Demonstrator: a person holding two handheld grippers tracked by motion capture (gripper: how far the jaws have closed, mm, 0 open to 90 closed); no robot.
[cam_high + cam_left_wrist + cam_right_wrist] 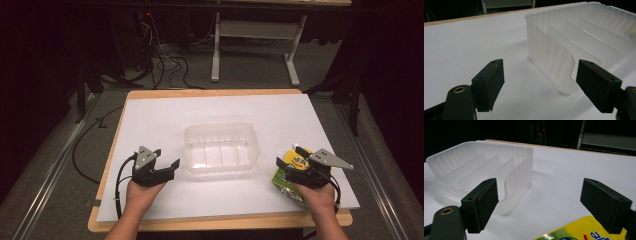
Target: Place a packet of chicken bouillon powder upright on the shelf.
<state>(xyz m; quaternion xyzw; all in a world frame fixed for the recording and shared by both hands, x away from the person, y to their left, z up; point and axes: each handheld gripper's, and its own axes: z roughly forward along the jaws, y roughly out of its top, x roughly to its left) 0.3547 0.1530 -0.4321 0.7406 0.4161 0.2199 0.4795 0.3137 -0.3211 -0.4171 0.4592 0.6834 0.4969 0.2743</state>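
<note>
Container [221, 148] sits at centre of the tabletop [165, 112]. Left gripper [167, 167] rests at lower left of frame, just beside the container's left end. Packet [289, 172] lies at lower right, beneath the right gripper [290, 157].

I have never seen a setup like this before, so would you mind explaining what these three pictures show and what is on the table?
There is no robot here: a person holds a two-jaw tool in each hand. The high view looks down on the table, which is covered in white. The left gripper and right gripper come in from the bottom of that view. The other two pictures come from small cameras riding on each gripper, looking out between its black jaws. In the middle stands a clear plastic tray with upright dividers inside. A yellow packet lies under the right gripper. Both grippers are open, with nothing held between their jaws.
</note>
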